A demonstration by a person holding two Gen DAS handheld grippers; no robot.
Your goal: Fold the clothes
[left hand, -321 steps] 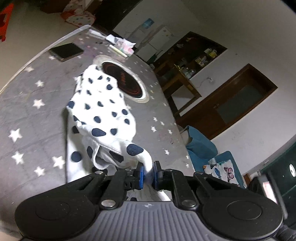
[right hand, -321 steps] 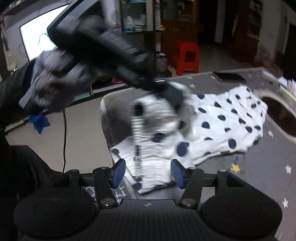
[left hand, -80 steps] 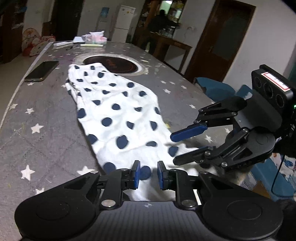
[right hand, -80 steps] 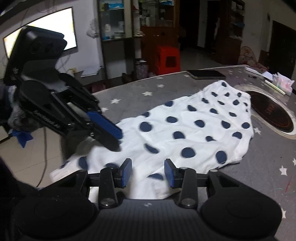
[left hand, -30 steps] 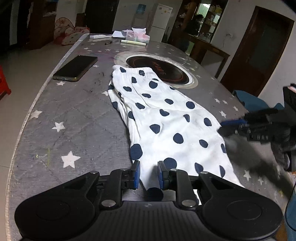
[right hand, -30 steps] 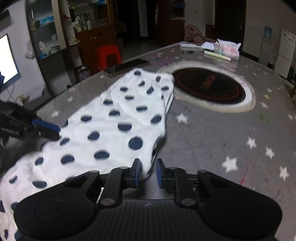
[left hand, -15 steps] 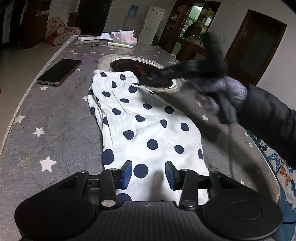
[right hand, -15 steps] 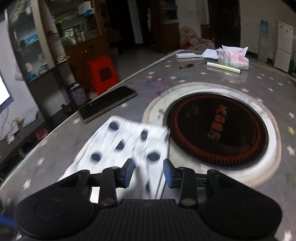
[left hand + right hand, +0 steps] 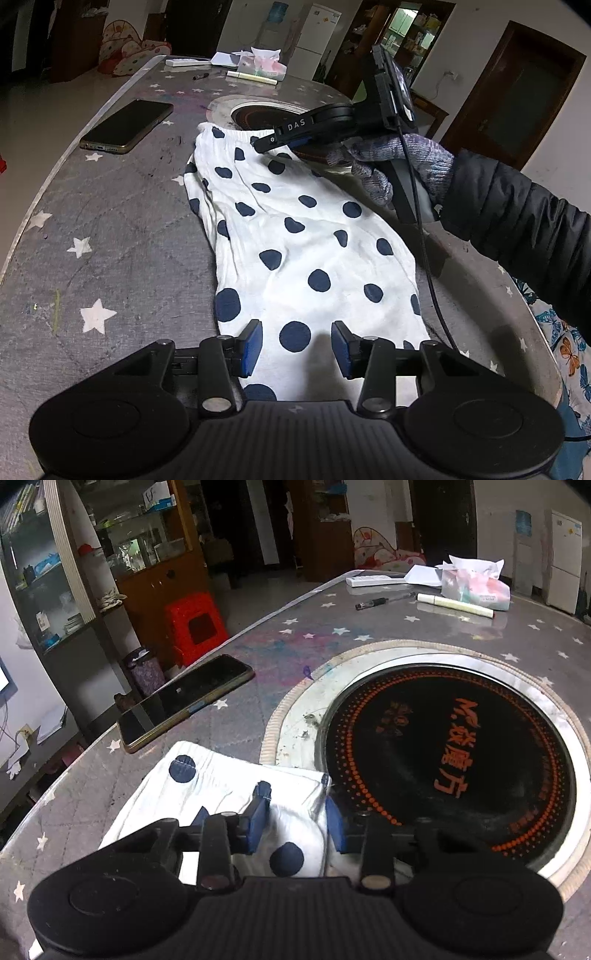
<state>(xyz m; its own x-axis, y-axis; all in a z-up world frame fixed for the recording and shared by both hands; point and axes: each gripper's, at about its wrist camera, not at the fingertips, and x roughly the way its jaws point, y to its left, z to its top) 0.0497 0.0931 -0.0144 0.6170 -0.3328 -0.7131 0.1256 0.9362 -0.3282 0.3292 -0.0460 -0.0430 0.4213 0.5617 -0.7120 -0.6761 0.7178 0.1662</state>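
Note:
A white garment with dark blue dots lies lengthwise on the grey star-print table. My left gripper hovers over its near hem. Its blue pads stand apart and the cloth lies flat under the gap. My right gripper is at the far waistband corner, next to the cooktop. Its jaws are closing, with a hump of cloth between the pads. In the left wrist view the right gripper reaches in from the right, held by a gloved hand.
A black phone lies left of the garment near the table's rounded edge. A round black cooktop is set into the table just past the waistband. Pens and a tissue pack sit at the far end. A dark sleeve crosses the right side.
My left jaws, shut on the near hem a second ago, now stand apart. My right gripper has travelled along the garment to its far waistband corner and is narrowing there.

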